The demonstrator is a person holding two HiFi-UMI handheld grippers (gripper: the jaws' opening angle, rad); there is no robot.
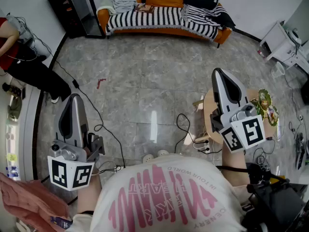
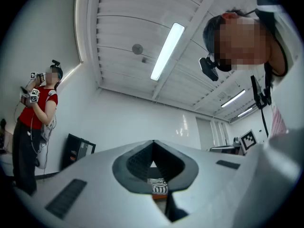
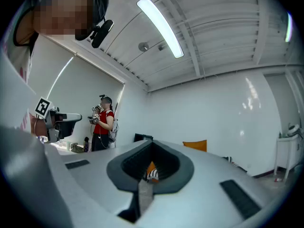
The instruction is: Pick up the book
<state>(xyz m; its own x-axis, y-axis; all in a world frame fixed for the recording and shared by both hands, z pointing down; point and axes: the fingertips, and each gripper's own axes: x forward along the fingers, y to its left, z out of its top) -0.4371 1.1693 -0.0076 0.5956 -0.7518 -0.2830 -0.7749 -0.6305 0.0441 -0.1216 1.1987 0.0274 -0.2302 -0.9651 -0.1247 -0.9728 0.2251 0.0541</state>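
Note:
A small flat book (image 1: pixel 144 7) lies on the striped cover of the orange sofa (image 1: pixel 164 18) at the far side of the room, well away from both grippers. My left gripper (image 1: pixel 73 96) is held in front of me at the left, jaws together with nothing in them. My right gripper (image 1: pixel 218 71) is at the right above a small round table, also shut and empty. In the left gripper view the left gripper (image 2: pixel 153 142) points a little upward at the wall and ceiling. Through the right gripper (image 3: pixel 152 142) a bit of the sofa's stripes and orange shows.
A black cabinet (image 1: pixel 72 8) stands left of the sofa. A person in a red top (image 1: pixel 14 52) stands at the left wall. The round wooden table (image 1: pixel 208 117) is at my right, with cables and power strips (image 1: pixel 154 156) on the tiled floor. White furniture (image 1: pixel 285 45) lines the right.

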